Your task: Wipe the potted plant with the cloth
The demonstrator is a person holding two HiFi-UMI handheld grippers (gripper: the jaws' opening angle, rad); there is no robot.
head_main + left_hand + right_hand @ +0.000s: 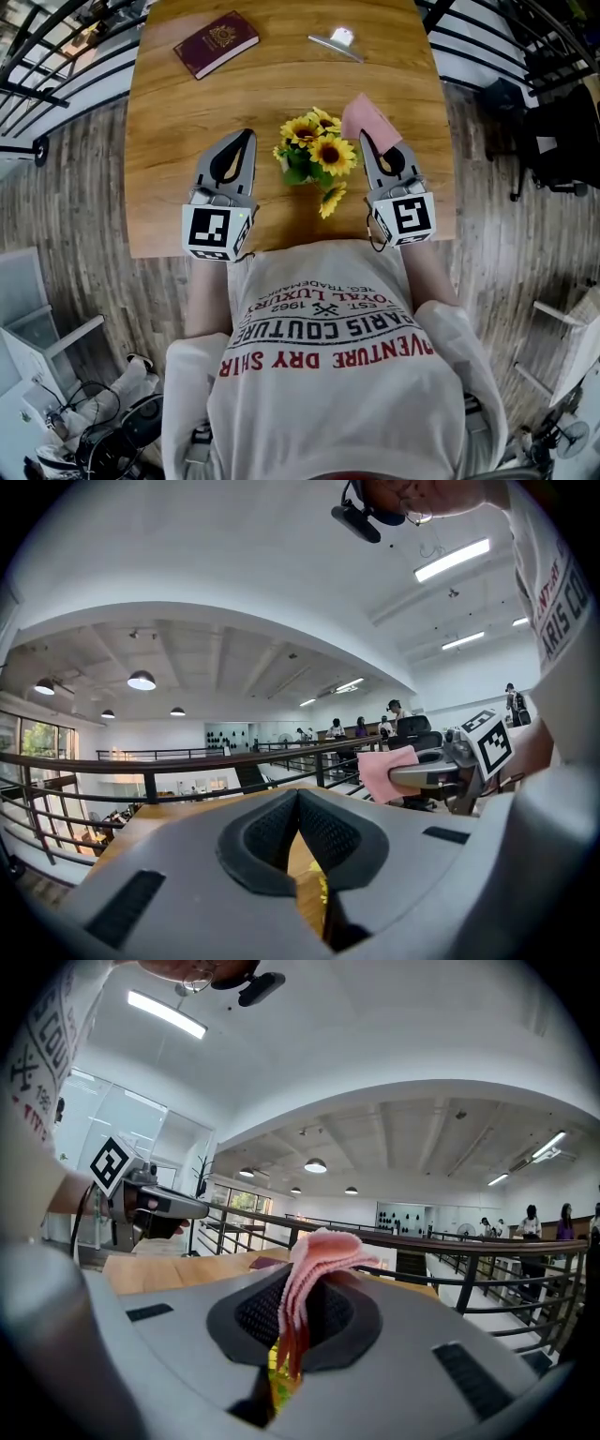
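1. Right gripper [371,142]: jaws clenched on the folded pink cloth [366,117], just right of the potted plant [314,155] standing mid-counter [178,122].
2. Left gripper [244,141]: jaws pressed together, empty, left of the plant.
3. Wiping probably goes best with the cloth's free edge drawn lightly over petals and leaves; the blooms hide the pot.
4. A maroon booklet [216,42] and a metal clip [335,41] lie well apart at the far edge and seem not to block the approach.

Cream T-shirt [328,375] with red and black capital lettering across the chest. The left gripper [246,136] and right gripper [367,138] are grey with black ribbed pads [267,832], a black-and-white marker cube [217,232] on each
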